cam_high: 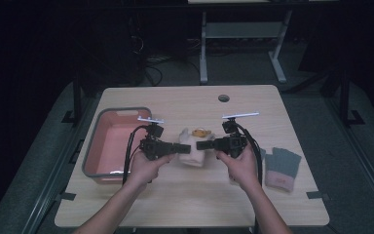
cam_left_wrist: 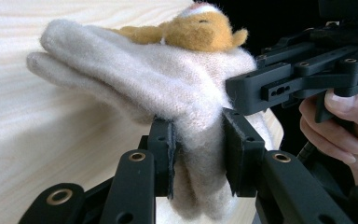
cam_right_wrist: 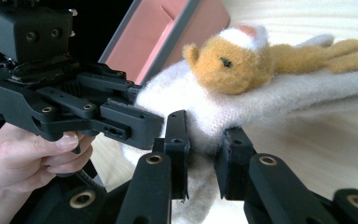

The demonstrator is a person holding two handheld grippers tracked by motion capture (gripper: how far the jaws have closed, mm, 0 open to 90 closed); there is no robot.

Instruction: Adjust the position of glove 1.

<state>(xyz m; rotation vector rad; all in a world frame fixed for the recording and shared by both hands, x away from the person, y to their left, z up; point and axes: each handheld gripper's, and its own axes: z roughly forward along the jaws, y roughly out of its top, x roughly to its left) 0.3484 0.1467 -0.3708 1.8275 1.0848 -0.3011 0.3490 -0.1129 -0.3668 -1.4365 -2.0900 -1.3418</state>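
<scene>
Both the left gripper and right gripper have fingers clamped on the cream glove, held between them above the bench. Placing it, perhaps in the pink bin, seems left.

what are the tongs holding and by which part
Both tongs, left and right, pinch the cream glove with the orange animal face, each clamped on an edge at its cuff end.

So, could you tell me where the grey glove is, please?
In the high view, the grey glove lies flat near the table's right edge, just right of the right hand.
</scene>
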